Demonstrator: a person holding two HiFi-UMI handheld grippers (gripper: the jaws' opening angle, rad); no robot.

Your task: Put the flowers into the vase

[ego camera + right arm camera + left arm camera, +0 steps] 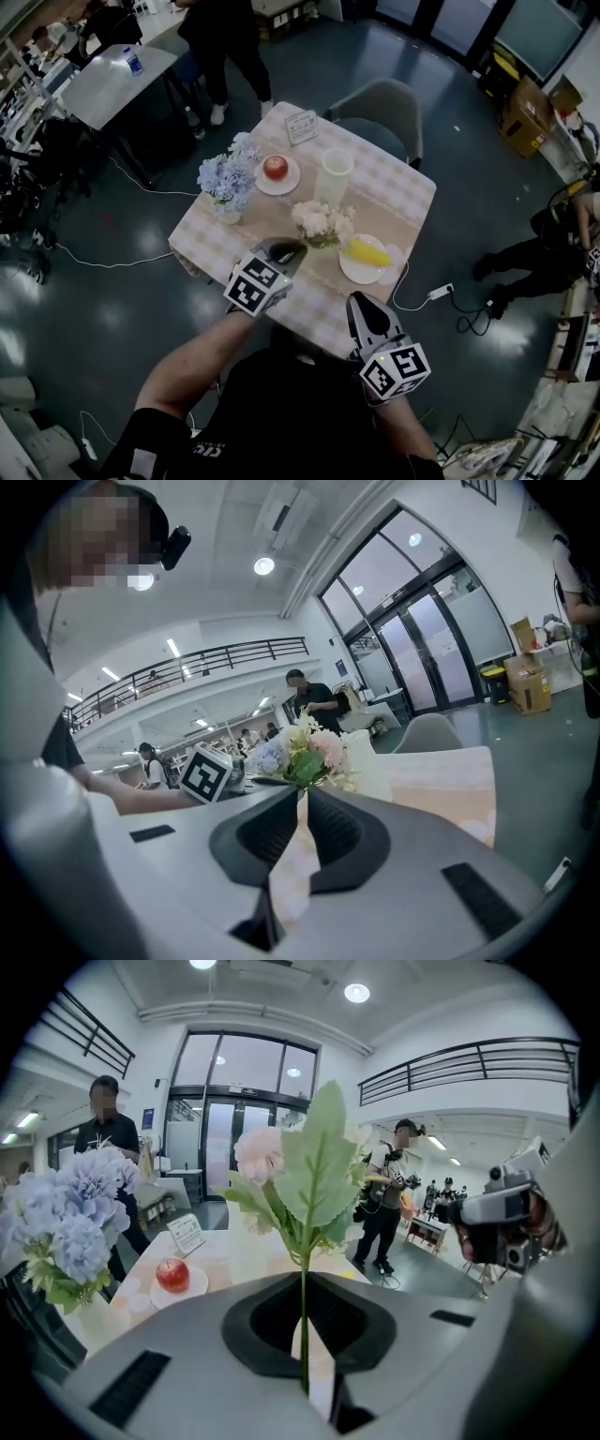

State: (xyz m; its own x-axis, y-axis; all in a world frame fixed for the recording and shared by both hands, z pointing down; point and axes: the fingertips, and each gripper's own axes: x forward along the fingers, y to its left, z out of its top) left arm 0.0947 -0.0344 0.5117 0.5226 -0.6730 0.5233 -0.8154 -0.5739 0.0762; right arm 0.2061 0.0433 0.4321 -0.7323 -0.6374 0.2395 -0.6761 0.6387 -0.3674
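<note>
Flowers (322, 223) sit pinched by the stem in the left gripper (285, 251), right gripper (362, 314) closed and empty; next, probably lowering them into the vase (336, 174).

This looks like a big open work hall in an office building, used as a test lab. It has tall glass doors (234, 1147), a gallery with a black railing (469, 1063) above, and round ceiling lamps (356, 993). On the dark shiny floor (94, 309) lie loose cables (103, 262) and a power strip (441, 292). Cardboard boxes (530, 112) stand at one side, and a grey work table (112, 84) beyond the far left corner of the cloth-covered surface (412, 202).
</note>
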